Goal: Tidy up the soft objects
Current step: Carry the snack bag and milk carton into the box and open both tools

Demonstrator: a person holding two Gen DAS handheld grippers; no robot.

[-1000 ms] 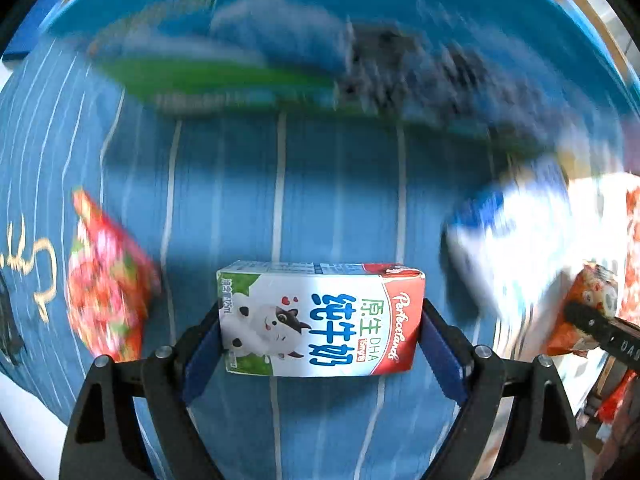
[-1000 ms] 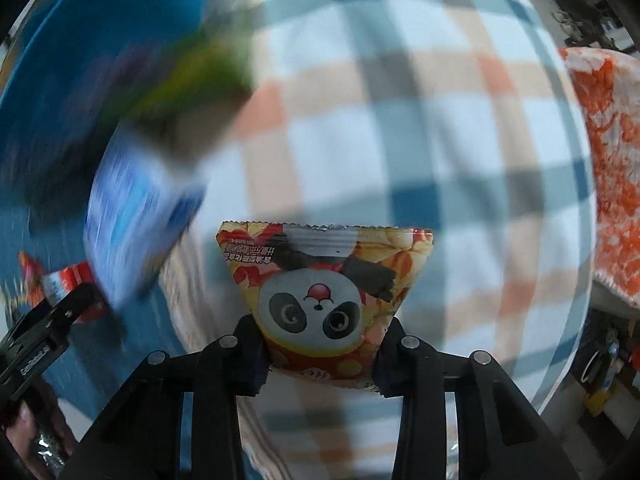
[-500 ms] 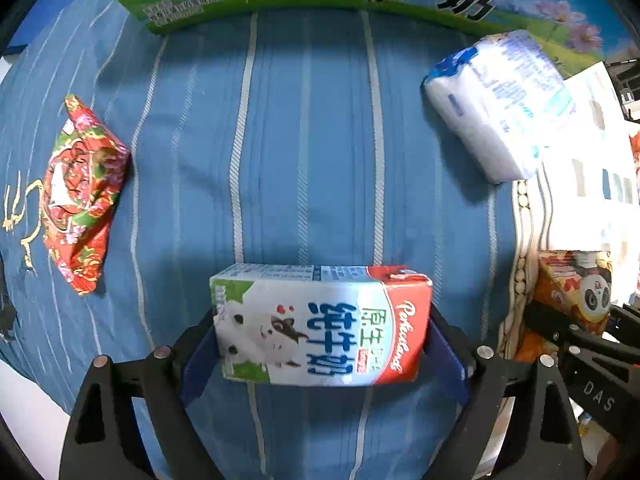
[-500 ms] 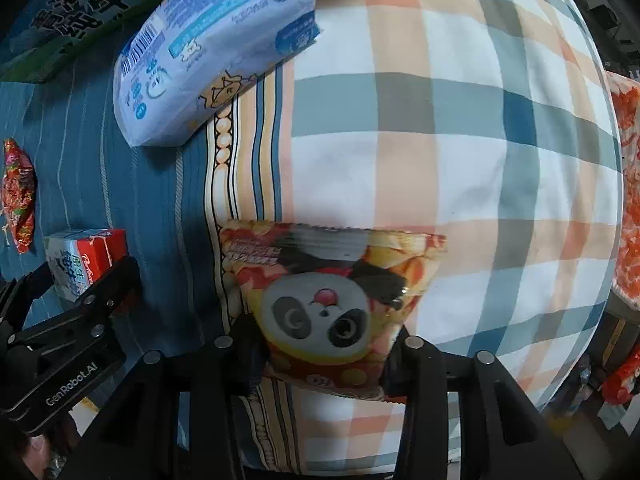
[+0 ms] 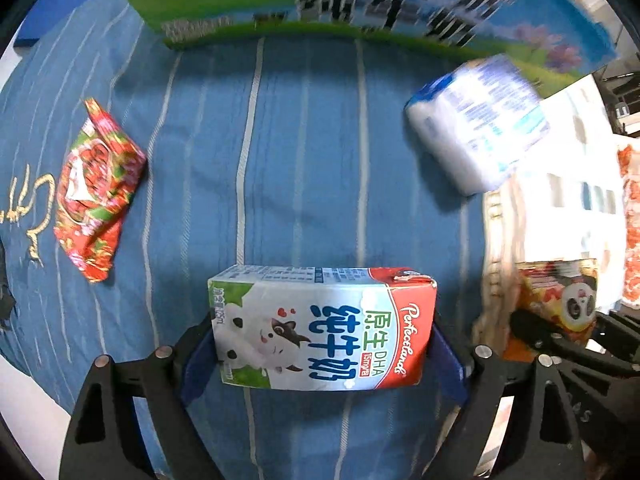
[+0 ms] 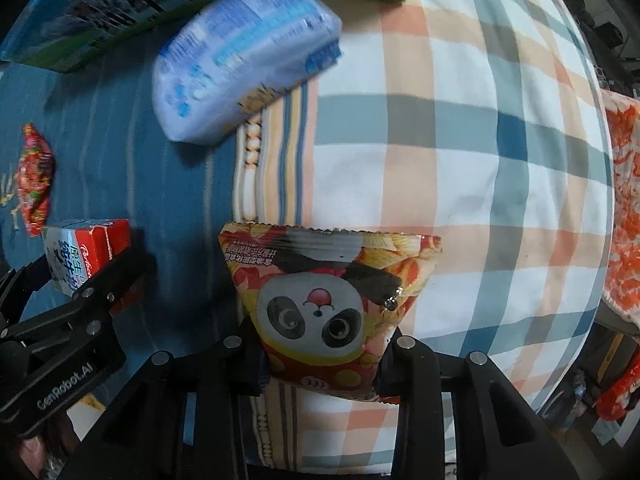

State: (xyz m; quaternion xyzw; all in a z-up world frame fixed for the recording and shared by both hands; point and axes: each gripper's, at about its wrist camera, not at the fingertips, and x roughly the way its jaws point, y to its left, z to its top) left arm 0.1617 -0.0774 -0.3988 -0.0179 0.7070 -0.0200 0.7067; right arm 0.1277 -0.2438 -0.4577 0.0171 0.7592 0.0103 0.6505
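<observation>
My left gripper (image 5: 322,354) is shut on a small milk carton (image 5: 320,326) with a cartoon cow, held over the blue striped cloth (image 5: 304,152). The carton also shows in the right wrist view (image 6: 86,250). My right gripper (image 6: 320,364) is shut on a panda snack bag (image 6: 326,300), held over the edge of the plaid cloth (image 6: 460,160). The bag also shows in the left wrist view (image 5: 564,300). A blue and white tissue pack (image 5: 476,120) lies on the blue cloth near the plaid edge, and it appears in the right wrist view (image 6: 240,52).
A red and green snack pouch (image 5: 94,192) lies at the left on the blue cloth. A large milk box (image 5: 360,4) with green and blue print stands along the far side. An orange and white cloth (image 6: 620,200) lies at the right.
Both grippers keep their holds. The view has drawn back a little toward the large box, and the tissue pack and red pouch sit slightly lower in the frames.
</observation>
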